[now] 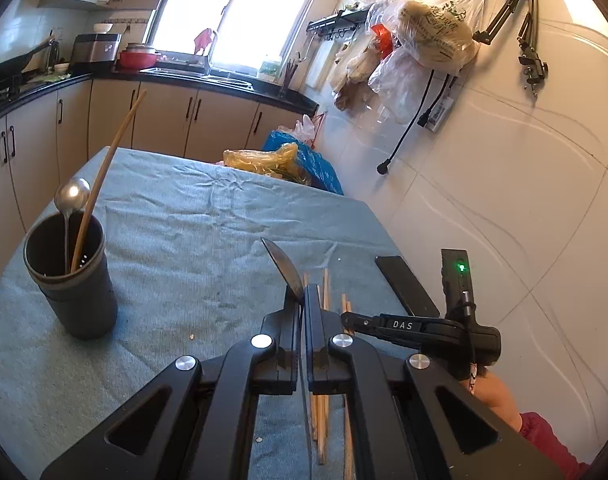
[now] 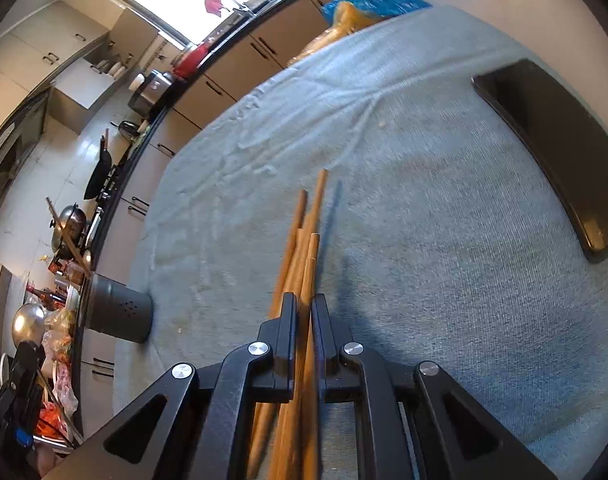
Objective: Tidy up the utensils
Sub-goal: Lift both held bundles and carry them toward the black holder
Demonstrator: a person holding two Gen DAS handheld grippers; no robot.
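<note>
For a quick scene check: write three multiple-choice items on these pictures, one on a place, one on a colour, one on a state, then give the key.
1. Where is the holder?
A. on the cloth
B. on the floor
C. on the counter

2. What colour is the cloth?
A. red
B. blue-grey
C. yellow

3. What does the left gripper hold?
A. nothing
B. a chopstick
C. a spoon

Key:
1 A, the holder stands on the cloth, with another spoon inside.
2 B, the fabric is blue-grey in both views.
3 C, its jaws are shut on the spoon; the right gripper is shut on a chopstick.
</note>
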